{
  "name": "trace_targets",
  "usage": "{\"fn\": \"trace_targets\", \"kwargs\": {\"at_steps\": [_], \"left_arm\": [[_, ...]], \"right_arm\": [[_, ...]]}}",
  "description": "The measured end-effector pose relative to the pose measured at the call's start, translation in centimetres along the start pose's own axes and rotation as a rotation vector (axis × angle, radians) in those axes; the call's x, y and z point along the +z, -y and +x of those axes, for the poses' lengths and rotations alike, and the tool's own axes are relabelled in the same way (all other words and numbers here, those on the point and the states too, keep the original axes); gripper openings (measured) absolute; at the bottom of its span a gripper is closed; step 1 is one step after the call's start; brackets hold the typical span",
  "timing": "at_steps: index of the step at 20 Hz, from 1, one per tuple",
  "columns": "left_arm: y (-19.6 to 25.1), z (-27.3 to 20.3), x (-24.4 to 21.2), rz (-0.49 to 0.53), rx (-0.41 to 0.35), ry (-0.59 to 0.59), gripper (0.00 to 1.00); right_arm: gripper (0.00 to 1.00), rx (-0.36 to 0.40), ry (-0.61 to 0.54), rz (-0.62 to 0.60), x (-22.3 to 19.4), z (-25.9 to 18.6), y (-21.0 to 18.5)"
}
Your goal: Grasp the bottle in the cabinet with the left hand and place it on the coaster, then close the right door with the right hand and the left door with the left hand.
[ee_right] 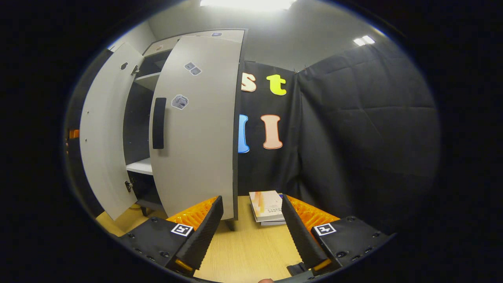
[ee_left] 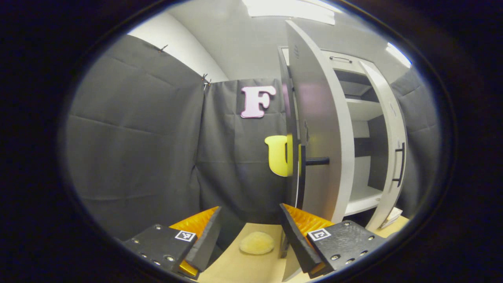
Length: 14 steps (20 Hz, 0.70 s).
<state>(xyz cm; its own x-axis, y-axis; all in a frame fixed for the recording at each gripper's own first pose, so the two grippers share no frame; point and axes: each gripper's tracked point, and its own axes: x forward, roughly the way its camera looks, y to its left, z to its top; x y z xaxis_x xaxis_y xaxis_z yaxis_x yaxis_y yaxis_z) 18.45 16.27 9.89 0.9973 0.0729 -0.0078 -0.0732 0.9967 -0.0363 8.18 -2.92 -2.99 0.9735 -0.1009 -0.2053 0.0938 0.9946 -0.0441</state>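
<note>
1. left gripper: fingers spread apart, holding nothing, over the wooden surface.
2. just ahead, between the fingers, lies the round pale coaster, bare; no bottle stands on it.
3. past the right finger stands the left door, swung wide open, its dark handle pointing this way; beyond it the cabinet shows white shelves, and i cannot make out the bottle on them.
4. right gripper: fingers released, empty; ahead between them a stack of books on the surface, and above the left finger the right door, open.
5. judgement: the first step, the reach for the bottle, seems in hand; next the left gripper needs to swing right around the door edge into the cabinet.
</note>
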Motion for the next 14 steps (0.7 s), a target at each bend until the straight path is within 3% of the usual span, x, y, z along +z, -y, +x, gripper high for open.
{"fn": "trace_targets", "kwargs": {"at_steps": [14], "left_arm": [[5.6, -1.7, 0.1, -0.039, -0.004, 0.017, 0.89]], "right_arm": [[0.92, 0.042, 0.000, -0.017, -0.1, 1.2, 2.0]]}}
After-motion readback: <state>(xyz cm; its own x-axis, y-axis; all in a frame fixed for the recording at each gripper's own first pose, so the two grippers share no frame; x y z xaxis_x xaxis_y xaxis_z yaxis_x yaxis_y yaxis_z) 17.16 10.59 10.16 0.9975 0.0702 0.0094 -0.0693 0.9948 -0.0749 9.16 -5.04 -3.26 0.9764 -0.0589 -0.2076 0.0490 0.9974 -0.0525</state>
